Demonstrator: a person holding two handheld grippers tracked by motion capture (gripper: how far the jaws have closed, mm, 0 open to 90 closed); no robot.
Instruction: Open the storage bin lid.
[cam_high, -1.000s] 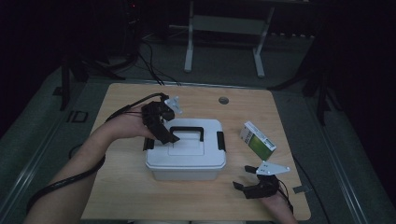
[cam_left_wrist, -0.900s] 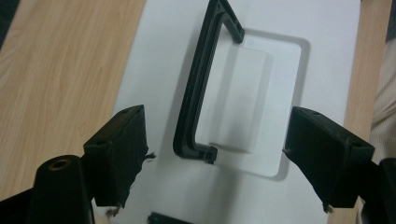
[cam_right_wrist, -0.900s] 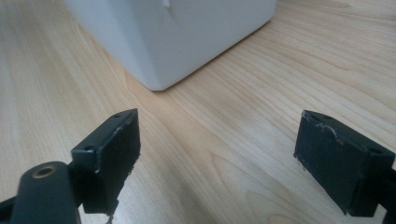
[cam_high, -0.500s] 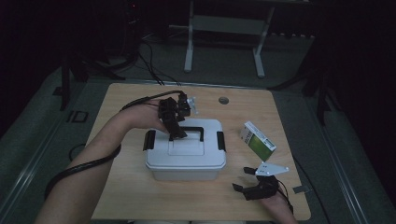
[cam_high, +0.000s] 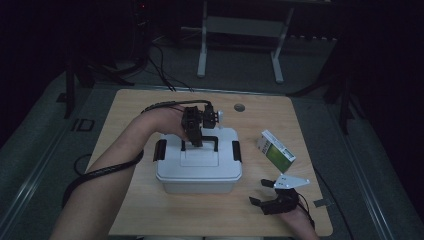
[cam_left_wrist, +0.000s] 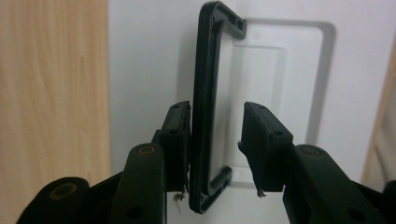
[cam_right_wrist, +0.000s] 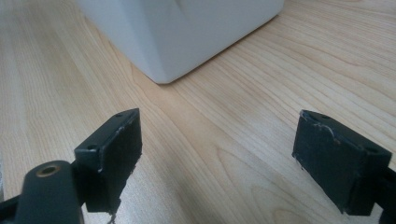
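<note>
The white plastic storage box (cam_high: 199, 162) stands mid-table – rigid, smooth, probably light. Its thin black carrying handle (cam_left_wrist: 205, 107) is the place to hold. The left gripper (cam_left_wrist: 217, 140) has been closing around it, one pad touching, not yet clamped. The right gripper (cam_right_wrist: 217, 158) rests wide open, empty.

No readable text — print on the green box (cam_high: 276, 151) too blurred

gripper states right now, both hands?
Left gripper: fingers have just been closing around the black handle of the white box; one touches it, the other has a gap. Not clamped yet.
Right gripper: open, empty, over the table.
</note>
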